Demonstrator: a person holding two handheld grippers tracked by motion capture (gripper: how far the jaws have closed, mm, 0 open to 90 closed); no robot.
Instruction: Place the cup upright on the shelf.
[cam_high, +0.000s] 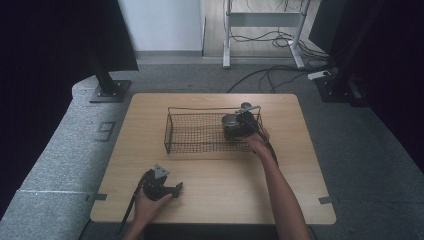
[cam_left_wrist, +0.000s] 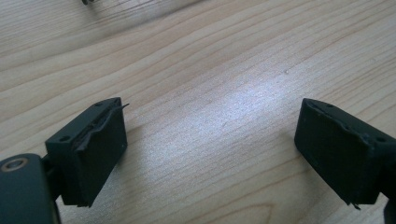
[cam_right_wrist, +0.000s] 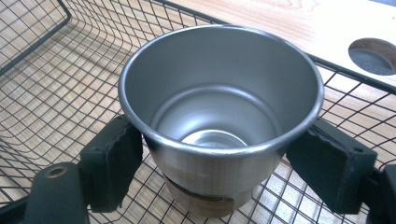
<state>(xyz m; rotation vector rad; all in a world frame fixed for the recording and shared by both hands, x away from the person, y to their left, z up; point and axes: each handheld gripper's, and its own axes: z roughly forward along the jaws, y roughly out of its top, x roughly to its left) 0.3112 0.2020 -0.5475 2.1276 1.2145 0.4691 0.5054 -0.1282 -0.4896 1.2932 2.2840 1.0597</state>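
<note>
The steel cup (cam_right_wrist: 219, 116) stands upright and empty at the right end of the black wire basket (cam_high: 192, 132). In the high view the cup (cam_high: 230, 123) sits near the basket's right wall. Your right gripper (cam_right_wrist: 219, 158) has a jaw pressed to each side of the cup, clasping it just under the rim. The cup's base meets the mesh floor, where a brownish band shows at its foot. The rest of the basket, to the cup's left, holds nothing.

The basket lies across the middle of the wooden table (cam_high: 300, 165), its far rim close to the table's back edge. Bare wood runs in front of it and on both sides.

Your right hand (cam_high: 257, 142) reaches over the basket's front right corner, forearm angled in from below. Your left hand (cam_high: 150, 200) rests near the table's front left, well apart from the basket. Your left gripper (cam_left_wrist: 210, 154) is held low over bare wood, jaws spread wide with nothing between them.
</note>
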